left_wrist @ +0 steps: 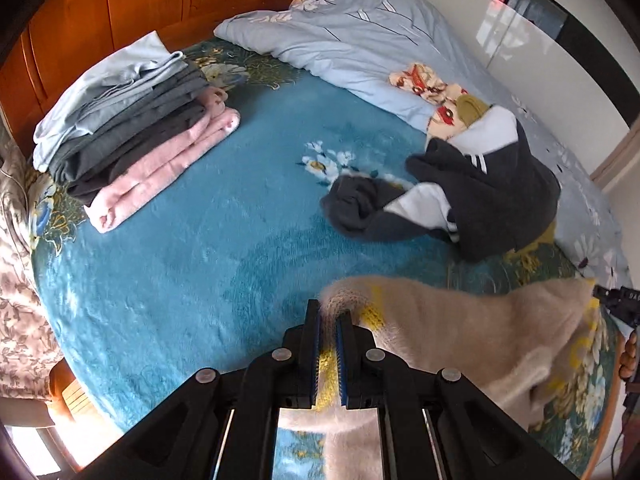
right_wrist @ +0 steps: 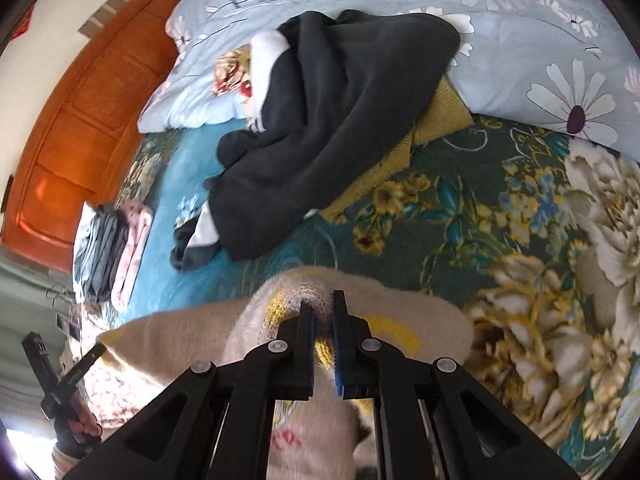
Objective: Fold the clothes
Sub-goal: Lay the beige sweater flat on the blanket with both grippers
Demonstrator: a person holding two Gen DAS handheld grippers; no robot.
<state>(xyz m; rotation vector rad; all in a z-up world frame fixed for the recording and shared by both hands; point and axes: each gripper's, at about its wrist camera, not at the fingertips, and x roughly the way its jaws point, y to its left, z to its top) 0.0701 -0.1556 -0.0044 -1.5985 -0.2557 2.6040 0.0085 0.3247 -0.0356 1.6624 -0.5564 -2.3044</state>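
Both the left gripper (left_wrist: 331, 314) and right gripper (right_wrist: 323, 306) have fingers pinching the beige sweater (left_wrist: 460, 332), held at 6 o'clock over the bed (left_wrist: 192, 272); next, probably spreading it flat for folding.

The left wrist camera sits just behind its own two black fingers (left_wrist: 328, 312) and looks down along them, from the foot side of the bed, over the teal plush floral blanket (left_wrist: 200, 240) toward the orange wooden headboard (left_wrist: 120, 4). It is close to the bed surface. The right wrist camera looks from the same low, near position along its own fingers (right_wrist: 320, 304), but it is turned, so the headboard (right_wrist: 80, 120) stands at its left. Both views share the fuzzy beige sweater with yellow pattern (left_wrist: 460, 328) (right_wrist: 180, 340), the dark grey crumpled garment (left_wrist: 488, 196) (right_wrist: 340, 120), the stack of folded clothes (left_wrist: 120, 136) (right_wrist: 108, 248) and the light blue flowered duvet (left_wrist: 360, 32) (right_wrist: 520, 40).
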